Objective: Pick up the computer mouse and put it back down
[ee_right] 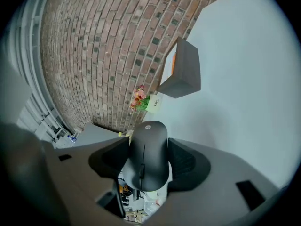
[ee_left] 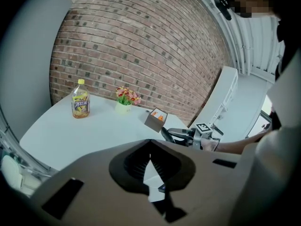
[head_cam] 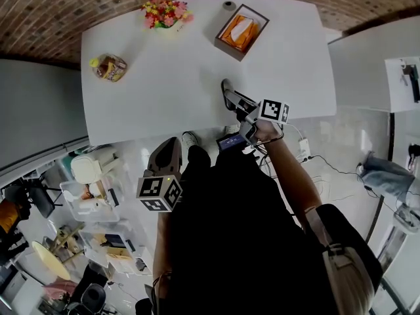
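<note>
Black computer mouse (ee_right: 148,157), just one, is clamped in the fingers of the right gripper (ee_right: 149,149). Fingers of the left gripper (ee_left: 150,149) meet, empty. One bottle (head_cam: 110,67), one flowerpot (head_cam: 164,12) and one box (head_cam: 241,31) share the surface (head_cam: 177,94).

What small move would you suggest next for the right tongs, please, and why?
Probably lower the right tongs gently toward the table: the mouse is clamped between them, tilted and seemingly off the surface, so setting down comes before release.

Lab/office w/ brick wall (ee_left: 141,46), white table (head_cam: 184,77), storage bins (head_cam: 85,205).
</note>
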A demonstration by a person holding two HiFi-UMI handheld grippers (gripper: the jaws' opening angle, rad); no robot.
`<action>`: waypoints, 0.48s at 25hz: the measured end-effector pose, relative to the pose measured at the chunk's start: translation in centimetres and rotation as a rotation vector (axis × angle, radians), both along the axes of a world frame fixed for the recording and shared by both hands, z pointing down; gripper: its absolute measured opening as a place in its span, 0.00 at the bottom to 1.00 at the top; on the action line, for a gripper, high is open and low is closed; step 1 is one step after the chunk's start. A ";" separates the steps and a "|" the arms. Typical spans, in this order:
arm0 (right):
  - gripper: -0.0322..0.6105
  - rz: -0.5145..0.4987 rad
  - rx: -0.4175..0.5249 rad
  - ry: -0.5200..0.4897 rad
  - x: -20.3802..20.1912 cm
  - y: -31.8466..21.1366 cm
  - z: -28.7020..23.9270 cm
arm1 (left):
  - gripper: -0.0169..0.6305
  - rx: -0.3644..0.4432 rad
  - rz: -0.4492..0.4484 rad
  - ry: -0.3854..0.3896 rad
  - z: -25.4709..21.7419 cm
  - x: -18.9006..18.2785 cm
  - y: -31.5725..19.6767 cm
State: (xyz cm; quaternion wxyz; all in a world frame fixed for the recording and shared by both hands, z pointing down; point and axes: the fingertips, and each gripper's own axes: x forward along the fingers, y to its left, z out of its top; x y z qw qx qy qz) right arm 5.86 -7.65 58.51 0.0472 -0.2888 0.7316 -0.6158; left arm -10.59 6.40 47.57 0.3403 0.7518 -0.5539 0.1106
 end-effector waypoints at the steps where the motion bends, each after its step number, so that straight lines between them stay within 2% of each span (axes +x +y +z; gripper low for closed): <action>1: 0.48 0.006 -0.007 0.002 0.1 0.0 0.4 | 0.04 0.000 -0.001 -0.002 0.0 -0.1 0.1; 7: 0.48 0.050 -0.032 0.008 0.6 -0.4 1.8 | 0.04 -0.004 -0.002 -0.005 0.1 -0.5 0.3; 12: 0.47 0.042 -0.019 0.113 1.2 -0.7 3.3 | 0.04 -0.007 0.004 -0.001 0.3 -0.5 0.2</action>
